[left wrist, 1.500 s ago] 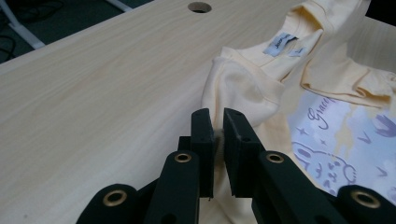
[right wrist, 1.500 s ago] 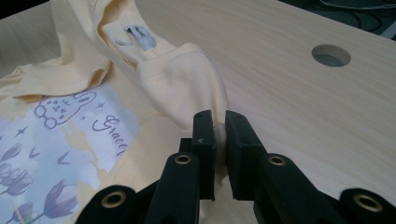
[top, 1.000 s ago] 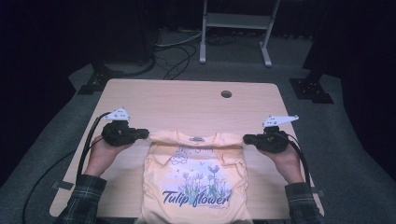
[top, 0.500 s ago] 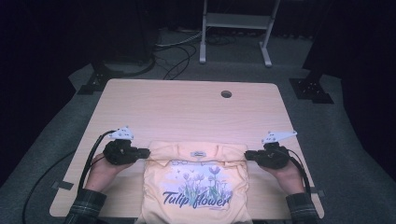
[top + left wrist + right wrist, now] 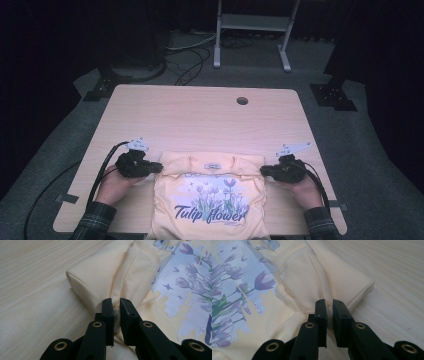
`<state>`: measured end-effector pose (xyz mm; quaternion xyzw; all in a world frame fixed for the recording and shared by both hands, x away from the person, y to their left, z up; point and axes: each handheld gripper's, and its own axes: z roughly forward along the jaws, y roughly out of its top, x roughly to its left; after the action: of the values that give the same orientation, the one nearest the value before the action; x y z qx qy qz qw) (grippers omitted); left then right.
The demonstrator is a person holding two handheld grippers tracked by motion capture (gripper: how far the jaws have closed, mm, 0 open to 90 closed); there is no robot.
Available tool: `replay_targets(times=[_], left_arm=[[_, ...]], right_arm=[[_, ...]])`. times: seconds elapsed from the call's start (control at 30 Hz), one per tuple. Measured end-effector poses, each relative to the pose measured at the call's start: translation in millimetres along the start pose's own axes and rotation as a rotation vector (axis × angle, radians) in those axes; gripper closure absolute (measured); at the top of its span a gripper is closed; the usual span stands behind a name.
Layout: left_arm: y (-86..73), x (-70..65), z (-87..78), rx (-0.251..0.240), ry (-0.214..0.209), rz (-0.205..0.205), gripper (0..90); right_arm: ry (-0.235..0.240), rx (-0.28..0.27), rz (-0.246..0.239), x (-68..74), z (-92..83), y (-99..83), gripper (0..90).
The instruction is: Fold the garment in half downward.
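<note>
The left gripper (image 5: 156, 167) pinches the yellow T-shirt (image 5: 210, 200) at one shoulder fold. The right gripper (image 5: 265, 171) clamps the other, seemingly just above the table (image 5: 200, 120).

Pale yellow T-shirt (image 5: 210, 195) lies print-up at the near edge of the table, between both hands. Purple tulips and "Tulip flower" lettering on the chest, small white neck label at the collar. Sleeves folded in, top edge doubled over. Fabric bunches at each shoulder corner; lower hem hangs off the table's near edge.
</note>
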<state>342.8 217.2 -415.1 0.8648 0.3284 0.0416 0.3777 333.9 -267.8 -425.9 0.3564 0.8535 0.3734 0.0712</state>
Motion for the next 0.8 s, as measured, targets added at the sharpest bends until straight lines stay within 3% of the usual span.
replay_targets(times=[0.33,0.67,0.8], left_arm=[[4.3,4.4,2.3,-0.002,0.027,-0.01,82.8],[15.9,20.4,9.3,-0.007,0.057,-0.038,82.8],[19.6,28.3,11.9,-0.017,0.056,-0.054,82.8]], right_arm=[[-0.023,-0.011,0.011,-13.1,11.1,12.1,82.8],[-0.026,-0.021,0.036,-27.1,22.9,26.2,83.0],[-0.05,-0.023,0.035,-32.3,27.2,33.1,83.0]])
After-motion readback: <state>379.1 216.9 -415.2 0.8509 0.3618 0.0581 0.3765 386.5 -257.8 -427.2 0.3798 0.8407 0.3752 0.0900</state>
